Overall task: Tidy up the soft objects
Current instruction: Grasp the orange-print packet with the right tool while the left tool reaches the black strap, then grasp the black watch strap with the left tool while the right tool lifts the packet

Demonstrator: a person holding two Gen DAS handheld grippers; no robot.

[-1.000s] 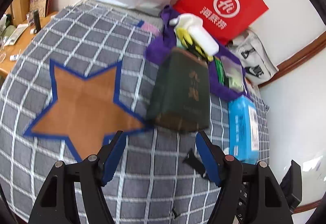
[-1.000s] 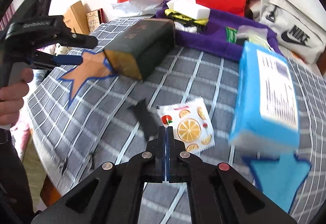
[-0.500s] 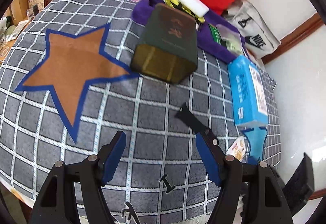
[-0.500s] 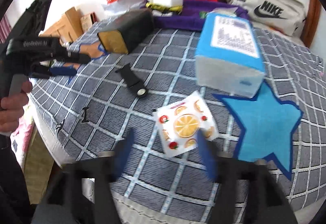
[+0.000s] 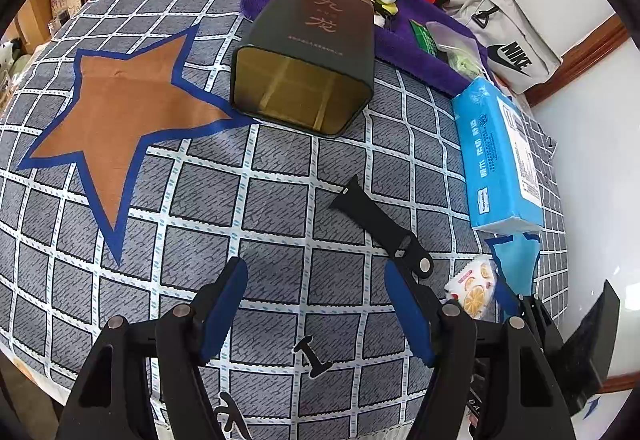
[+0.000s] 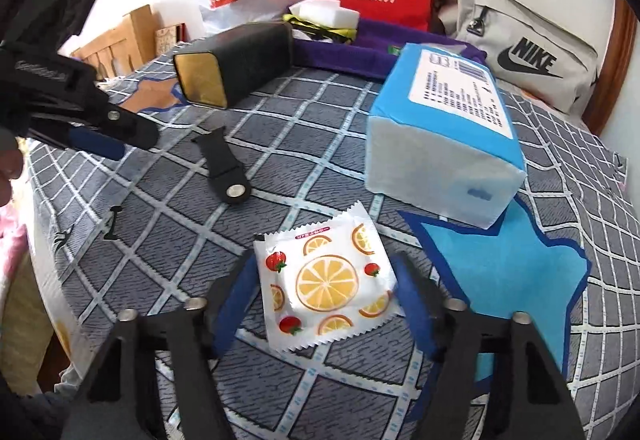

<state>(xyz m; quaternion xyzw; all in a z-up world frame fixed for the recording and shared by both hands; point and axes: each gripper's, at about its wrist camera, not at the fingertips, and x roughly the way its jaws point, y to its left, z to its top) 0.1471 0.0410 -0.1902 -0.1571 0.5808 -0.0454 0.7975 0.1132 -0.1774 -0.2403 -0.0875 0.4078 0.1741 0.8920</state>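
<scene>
Left wrist view: left gripper [image 5: 316, 310] released, nothing between its pads, hovering over bare checked cloth [image 5: 280, 200]. Black strap [image 5: 380, 228] lies just ahead to its right; dark box [image 5: 308, 56] sits on its side beside the brown star [image 5: 120, 112]; blue tissue pack [image 5: 500, 160] near the cloth's right edge.

Right wrist view: right gripper [image 6: 324, 304] jaws closing around the fruit-print sachet [image 6: 326, 280], which lies flat between the pads, likely the next pick. Tissue pack overlaps the blue star [image 6: 508, 272], probably its sorting spot.
</scene>
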